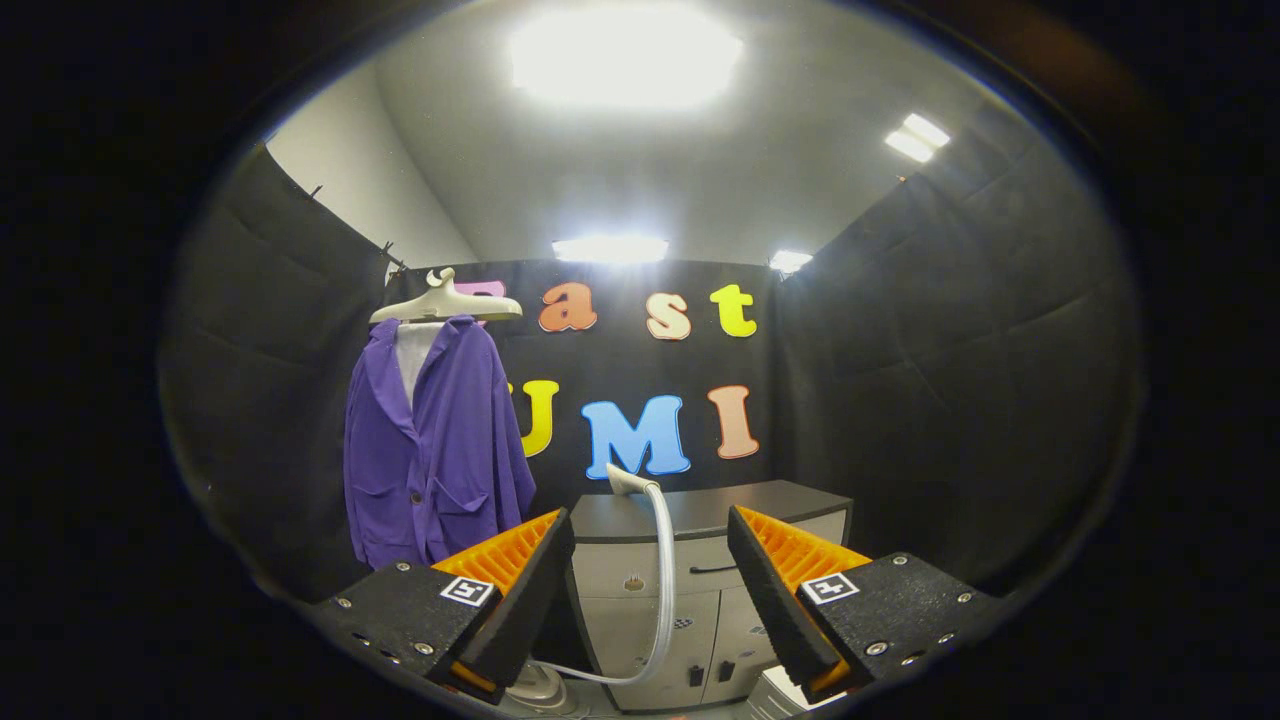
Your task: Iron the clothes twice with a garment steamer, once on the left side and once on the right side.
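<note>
My gripper is wide open and holds nothing, the steamer sits just ahead on the cabinet, the purple coat hangs far left, so I think grabbing comes next.

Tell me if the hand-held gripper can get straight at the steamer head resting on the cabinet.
Probably yes. The hand-held gripper is open, and the steamer head lies beyond its fingers on the cabinet, with nothing in between. Its hose hangs down between them.
</note>
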The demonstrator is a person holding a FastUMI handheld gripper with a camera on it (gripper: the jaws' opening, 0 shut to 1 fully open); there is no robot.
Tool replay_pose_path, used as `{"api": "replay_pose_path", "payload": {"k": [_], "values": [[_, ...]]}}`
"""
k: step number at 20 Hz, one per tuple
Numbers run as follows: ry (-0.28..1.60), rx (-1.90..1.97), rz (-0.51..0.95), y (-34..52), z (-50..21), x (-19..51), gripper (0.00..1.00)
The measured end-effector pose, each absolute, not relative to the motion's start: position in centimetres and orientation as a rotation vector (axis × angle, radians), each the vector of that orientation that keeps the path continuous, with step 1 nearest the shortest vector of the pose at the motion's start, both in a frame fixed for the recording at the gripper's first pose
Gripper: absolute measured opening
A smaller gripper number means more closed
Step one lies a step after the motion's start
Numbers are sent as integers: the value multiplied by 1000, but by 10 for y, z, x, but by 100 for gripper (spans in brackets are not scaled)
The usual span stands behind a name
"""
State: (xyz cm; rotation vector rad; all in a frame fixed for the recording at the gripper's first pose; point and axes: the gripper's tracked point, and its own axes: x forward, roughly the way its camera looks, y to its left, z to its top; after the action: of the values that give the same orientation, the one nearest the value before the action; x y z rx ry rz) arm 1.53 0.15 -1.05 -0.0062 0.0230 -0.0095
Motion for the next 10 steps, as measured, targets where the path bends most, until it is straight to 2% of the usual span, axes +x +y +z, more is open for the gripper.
{"api": "replay_pose_path", "payload": {"k": [10], "values": [[23, -39, -13, 13, -6, 32, 95]]}}
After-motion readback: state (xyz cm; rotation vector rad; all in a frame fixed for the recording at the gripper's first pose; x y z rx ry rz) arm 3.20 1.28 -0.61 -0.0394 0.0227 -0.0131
